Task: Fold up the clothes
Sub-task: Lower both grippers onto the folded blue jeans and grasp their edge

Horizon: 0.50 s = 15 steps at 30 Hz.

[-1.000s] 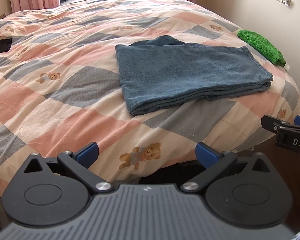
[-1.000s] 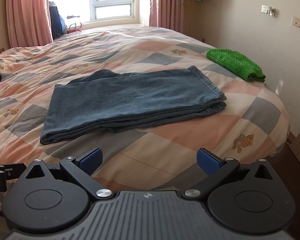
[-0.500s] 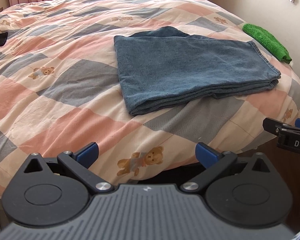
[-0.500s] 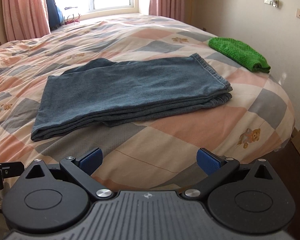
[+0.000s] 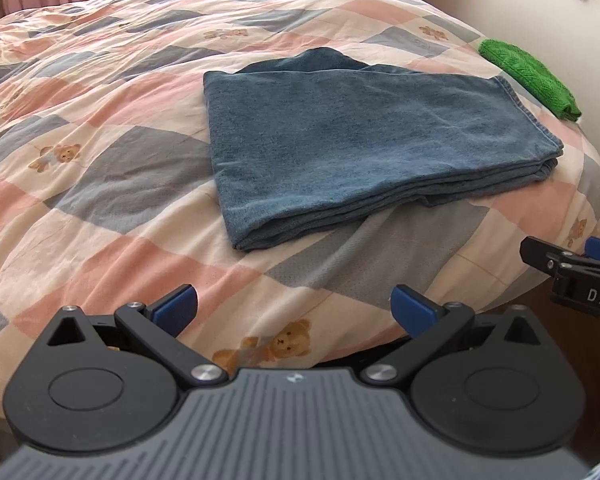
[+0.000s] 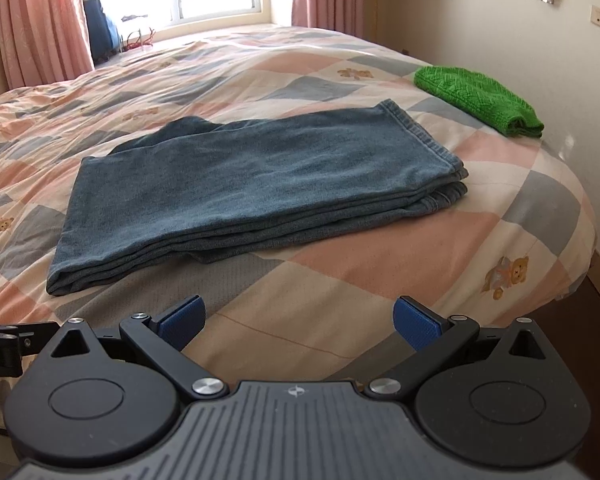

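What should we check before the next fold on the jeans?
1. Left gripper open, nothing held: ok.
2. Right gripper open, nothing held: ok.
3. Jeans lie flat on the bed, already folded in layers: ok.
4. Near edge of the jeans free, nothing on top: ok.
5. Green cloth lies apart from the jeans, near the bed's right edge: ok.
6. Layers lined up underneath: cannot tell.
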Each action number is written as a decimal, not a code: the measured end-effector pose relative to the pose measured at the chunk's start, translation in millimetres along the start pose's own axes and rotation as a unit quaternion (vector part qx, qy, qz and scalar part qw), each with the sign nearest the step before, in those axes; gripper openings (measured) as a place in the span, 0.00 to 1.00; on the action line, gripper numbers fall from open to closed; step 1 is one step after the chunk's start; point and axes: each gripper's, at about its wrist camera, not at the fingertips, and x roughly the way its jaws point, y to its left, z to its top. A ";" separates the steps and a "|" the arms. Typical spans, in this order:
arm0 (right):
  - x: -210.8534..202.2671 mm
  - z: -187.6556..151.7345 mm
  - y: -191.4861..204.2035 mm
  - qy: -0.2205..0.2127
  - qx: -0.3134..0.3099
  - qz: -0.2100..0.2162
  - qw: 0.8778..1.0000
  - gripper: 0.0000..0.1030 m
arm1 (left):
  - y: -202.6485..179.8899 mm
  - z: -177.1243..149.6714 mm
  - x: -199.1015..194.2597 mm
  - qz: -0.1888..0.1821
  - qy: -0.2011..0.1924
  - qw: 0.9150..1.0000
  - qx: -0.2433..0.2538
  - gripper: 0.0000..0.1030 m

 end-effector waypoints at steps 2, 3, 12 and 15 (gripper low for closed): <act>0.5 -2.1 1.8 -0.020 -0.013 0.018 1.000 1.00 | 25.4 8.1 -1.7 -0.034 -0.004 0.999 -0.018 0.99; -0.6 -3.7 3.6 -0.037 -0.024 0.034 0.998 1.00 | 41.1 13.3 -1.9 -0.051 -0.005 0.998 -0.032 0.98; 22.1 -17.4 99.8 -0.129 -0.252 0.114 0.952 0.76 | 137.5 78.1 61.6 -0.145 0.020 0.979 -0.142 0.87; 36.0 -30.0 145.5 -0.148 -0.350 0.121 0.917 0.67 | 148.9 97.0 94.1 -0.181 0.037 0.968 -0.170 0.85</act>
